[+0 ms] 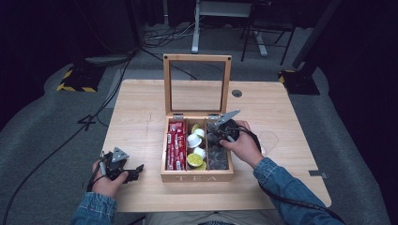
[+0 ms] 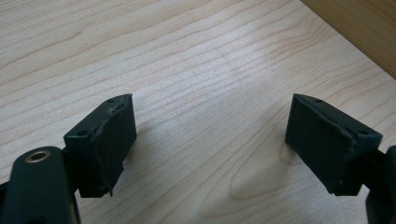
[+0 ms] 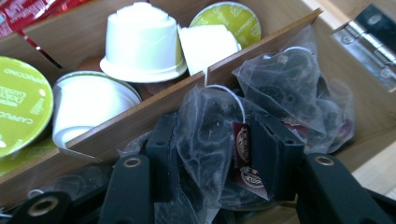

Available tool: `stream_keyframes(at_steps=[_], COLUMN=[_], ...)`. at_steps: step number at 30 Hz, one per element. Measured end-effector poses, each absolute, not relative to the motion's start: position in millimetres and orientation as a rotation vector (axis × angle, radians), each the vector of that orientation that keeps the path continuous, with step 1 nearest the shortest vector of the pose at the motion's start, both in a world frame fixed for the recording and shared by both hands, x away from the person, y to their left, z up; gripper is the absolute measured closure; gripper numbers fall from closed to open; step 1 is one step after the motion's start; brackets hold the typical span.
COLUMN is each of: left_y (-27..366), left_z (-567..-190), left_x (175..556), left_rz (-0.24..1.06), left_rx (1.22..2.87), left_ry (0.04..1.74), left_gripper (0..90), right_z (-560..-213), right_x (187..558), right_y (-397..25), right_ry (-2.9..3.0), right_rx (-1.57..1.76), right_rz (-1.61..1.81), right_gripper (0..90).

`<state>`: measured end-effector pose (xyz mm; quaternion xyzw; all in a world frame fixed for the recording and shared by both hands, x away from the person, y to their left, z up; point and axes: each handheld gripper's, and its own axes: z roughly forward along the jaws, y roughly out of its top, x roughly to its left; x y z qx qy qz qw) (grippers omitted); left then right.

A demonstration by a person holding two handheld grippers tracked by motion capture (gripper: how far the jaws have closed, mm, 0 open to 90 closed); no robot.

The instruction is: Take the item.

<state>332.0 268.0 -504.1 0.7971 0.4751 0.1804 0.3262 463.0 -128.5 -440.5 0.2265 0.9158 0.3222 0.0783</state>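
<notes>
**Right gripper clamped on a tea bag in the box's right compartment**

Right gripper (image 3: 212,154) down inside the right-hand compartment of the wooden tea box (image 1: 197,176), jaws closed narrow on a dark mesh tea bag (image 3: 205,135), its red tag (image 3: 242,144) pressed against one jaw. More tea bags (image 3: 289,88) heaped just behind, toward the hinged back wall. White and green capsules (image 3: 140,44) beyond the divider, in the middle compartment; red sachets (image 1: 175,145) in the left one. Glass lid (image 1: 197,84) standing upright. Left gripper (image 2: 210,140) resting near the table's (image 1: 141,108) front-left corner, jaws wide apart, holding nothing.
</notes>
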Motion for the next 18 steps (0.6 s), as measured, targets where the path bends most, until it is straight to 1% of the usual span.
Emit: stream_keyframes(at_steps=[1, 2, 4, 6, 8, 12, 18], left_y=[267.9, 268.0, 267.9, 267.9, 267.9, 268.0, 268.0], left_z=[-504.1, -504.1, -504.1, -504.1, -504.1, -504.1, -504.2], left_x=[332.0, 332.1, 332.0, 332.1, 332.0, 332.1, 332.1], left_rz=[0.473, 0.473, 0.473, 0.473, 0.473, 0.473, 0.472], left_rx=[2.088, 2.089, 2.088, 2.088, 2.088, 2.088, 2.088], left_ry=[1.245, 1.245, 1.245, 1.245, 1.245, 1.245, 1.245], left_gripper=[16.7, 16.7, 16.6, 16.6, 16.6, 16.6, 16.6], right_z=[-442.2, -442.5, -442.9, -442.7, -441.2, -438.3, -433.6], right_x=[462.3, 462.3, 461.9, 461.4, 460.8, 460.3, 459.4], right_y=[-127.6, -127.8, -128.4, -128.6, -130.0, -133.0, -137.6], right_ry=[2.744, 2.748, 2.754, 2.749, 2.740, 2.742, 2.730], right_rx=[0.678, 0.669, 0.662, 0.664, 0.649, 0.658, 0.665], right_rz=[0.959, 0.956, 0.970, 0.975, 0.985, 1.010, 1.053], right_gripper=[56.2, 60.9, 66.7, 68.1, 72.5, 74.4, 75.0])
